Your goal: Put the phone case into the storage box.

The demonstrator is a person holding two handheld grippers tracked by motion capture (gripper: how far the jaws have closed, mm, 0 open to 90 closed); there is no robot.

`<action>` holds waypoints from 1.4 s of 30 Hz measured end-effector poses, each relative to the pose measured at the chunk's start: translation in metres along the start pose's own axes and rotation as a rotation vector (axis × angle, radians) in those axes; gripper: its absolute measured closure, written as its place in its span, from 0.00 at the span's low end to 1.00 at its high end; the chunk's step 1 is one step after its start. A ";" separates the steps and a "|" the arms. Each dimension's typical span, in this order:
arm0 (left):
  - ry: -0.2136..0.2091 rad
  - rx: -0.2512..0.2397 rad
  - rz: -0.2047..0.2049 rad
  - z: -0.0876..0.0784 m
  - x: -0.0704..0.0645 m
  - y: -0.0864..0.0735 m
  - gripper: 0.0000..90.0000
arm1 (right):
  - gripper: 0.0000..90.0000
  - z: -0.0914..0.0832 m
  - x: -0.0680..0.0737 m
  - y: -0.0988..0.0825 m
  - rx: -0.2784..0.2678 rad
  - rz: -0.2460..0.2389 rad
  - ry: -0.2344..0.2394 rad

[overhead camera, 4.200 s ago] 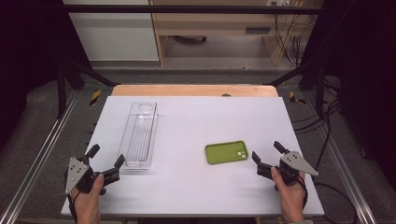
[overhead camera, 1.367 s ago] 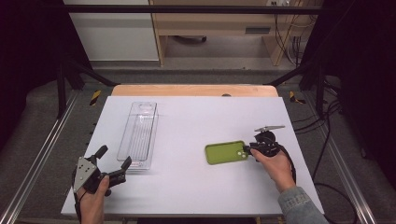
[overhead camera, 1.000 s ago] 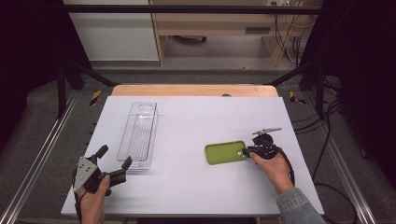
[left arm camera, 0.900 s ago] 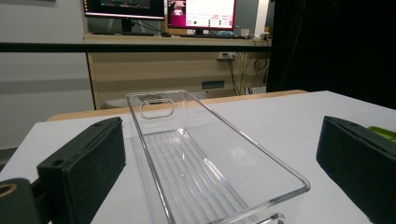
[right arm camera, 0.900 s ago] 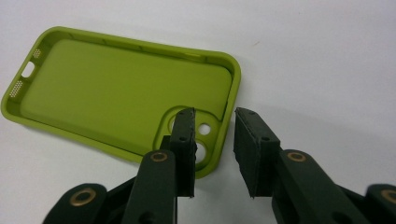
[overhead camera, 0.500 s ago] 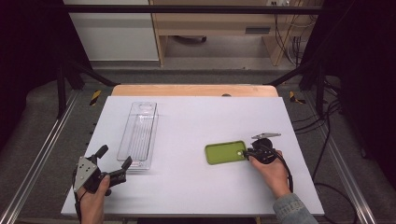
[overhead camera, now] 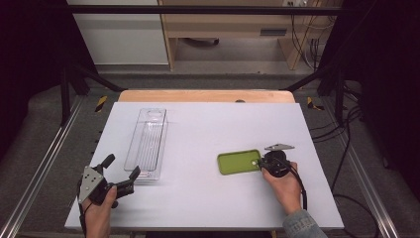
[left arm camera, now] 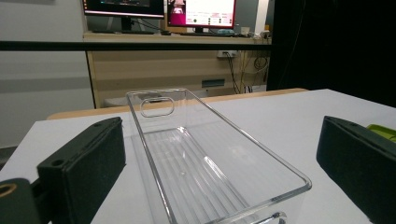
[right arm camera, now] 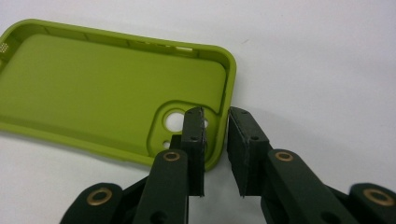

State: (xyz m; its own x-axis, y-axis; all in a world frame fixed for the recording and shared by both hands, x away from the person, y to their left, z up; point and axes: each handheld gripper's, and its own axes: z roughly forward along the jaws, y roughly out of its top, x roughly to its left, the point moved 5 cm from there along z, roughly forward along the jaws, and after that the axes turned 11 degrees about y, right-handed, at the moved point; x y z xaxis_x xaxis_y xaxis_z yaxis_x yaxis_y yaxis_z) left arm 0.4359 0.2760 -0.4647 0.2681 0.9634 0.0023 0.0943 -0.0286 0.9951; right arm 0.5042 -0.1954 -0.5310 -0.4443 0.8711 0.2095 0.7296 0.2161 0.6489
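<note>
Jaws on the right gripper (right arm camera: 215, 122) have just been closing and now straddle the short end wall of the green phone case (right arm camera: 112, 88), one pad inside the shell by the camera cut-out, the other outside it. A narrow slit of daylight remains between the pads, so I read them as nearly clenched on the wall but not yet pressing. Compared with a few seconds back, this gripper has come in from the table's near right edge to the case, and over the last second or so it has barely shifted while the jaws narrowed. That suggests the pick-up is about to be secured; the case lies flat on the white table (overhead camera: 208, 198), open side up, not yet lifted.

Jaws on the left gripper (left arm camera: 219, 163) stand wide apart and released, with the near end of the clear plastic tray (left arm camera: 196, 158) between and just ahead of them, untouched.

From the high view the right hand (overhead camera: 283, 186) and the gripper body cover the pinch point, so contact cannot be confirmed there. In the right gripper view the case's far end runs off the frame. The tray's near corner is cut off at the bottom of the left gripper view.
</note>
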 end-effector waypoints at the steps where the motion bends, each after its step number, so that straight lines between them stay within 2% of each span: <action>1: 0.000 0.000 0.000 0.000 0.000 0.000 0.01 | 0.85 0.000 0.000 0.000 0.000 0.000 0.000; 5: 0.001 0.002 0.002 0.000 0.000 0.000 0.01 | 0.87 0.000 0.000 -0.001 -0.015 0.027 0.004; 8: 0.000 0.004 0.000 0.001 -0.001 0.000 0.01 | 0.88 0.000 0.000 -0.001 -0.017 0.022 0.000; 13: -0.003 0.011 0.008 0.002 -0.001 -0.001 0.01 | 0.89 0.000 0.000 -0.002 -0.035 0.042 -0.002; 16: -0.004 0.008 0.007 0.001 -0.002 -0.001 0.01 | 0.91 0.000 0.000 -0.002 -0.048 0.063 0.013; 17: -0.005 0.008 0.006 0.001 -0.001 -0.001 0.01 | 0.93 -0.001 -0.001 -0.003 -0.065 0.080 0.030; 23: -0.001 0.009 -0.001 0.001 0.001 -0.001 0.01 | 0.97 -0.002 -0.002 -0.002 -0.085 0.086 0.030; 24: -0.004 0.006 -0.004 0.001 0.000 -0.001 0.01 | 0.97 -0.002 -0.001 -0.002 -0.078 0.080 0.042; 31: -0.010 0.010 -0.003 0.002 -0.001 -0.001 0.01 | 0.97 -0.002 0.001 -0.001 -0.072 0.041 0.038; 34: -0.016 0.010 -0.014 0.000 -0.002 0.001 0.00 | 0.98 -0.007 0.004 0.006 -0.097 -0.004 0.028; 35: -0.021 0.010 -0.008 -0.001 -0.002 0.003 0.00 | 0.98 -0.007 0.004 0.006 -0.097 -0.004 0.028; 36: -0.038 0.000 -0.001 -0.004 -0.005 0.007 0.00 | 0.98 -0.012 0.008 0.011 -0.111 -0.039 0.022; 37: -0.038 0.000 -0.001 -0.004 -0.005 0.007 0.00 | 0.98 -0.015 0.010 0.014 -0.117 -0.060 0.017; 38: -0.046 -0.009 -0.010 -0.006 -0.005 0.009 0.00 | 0.98 -0.015 0.010 0.014 -0.117 -0.060 0.017; 39: -0.056 -0.016 -0.028 -0.007 -0.006 0.011 0.00 | 0.98 -0.017 0.012 0.018 -0.123 -0.081 0.012; 40: -0.063 -0.018 -0.042 -0.008 -0.007 0.015 0.00 | 0.98 -0.022 0.017 0.026 -0.134 -0.124 0.004; 41: -0.063 -0.018 -0.042 -0.008 -0.007 0.015 0.00 | 0.98 -0.022 0.017 0.026 -0.134 -0.124 0.004; 42: -0.065 -0.017 -0.048 -0.009 -0.008 0.016 0.00 | 0.98 -0.024 0.019 0.030 -0.136 -0.148 0.000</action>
State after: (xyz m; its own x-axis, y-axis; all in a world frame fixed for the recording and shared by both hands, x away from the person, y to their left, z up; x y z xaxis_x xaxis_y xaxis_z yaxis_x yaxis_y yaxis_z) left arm 0.4264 0.2700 -0.4478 0.3254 0.9442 -0.0511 0.0928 0.0219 0.9954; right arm 0.5046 -0.1830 -0.4899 -0.5410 0.8345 0.1044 0.5795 0.2800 0.7653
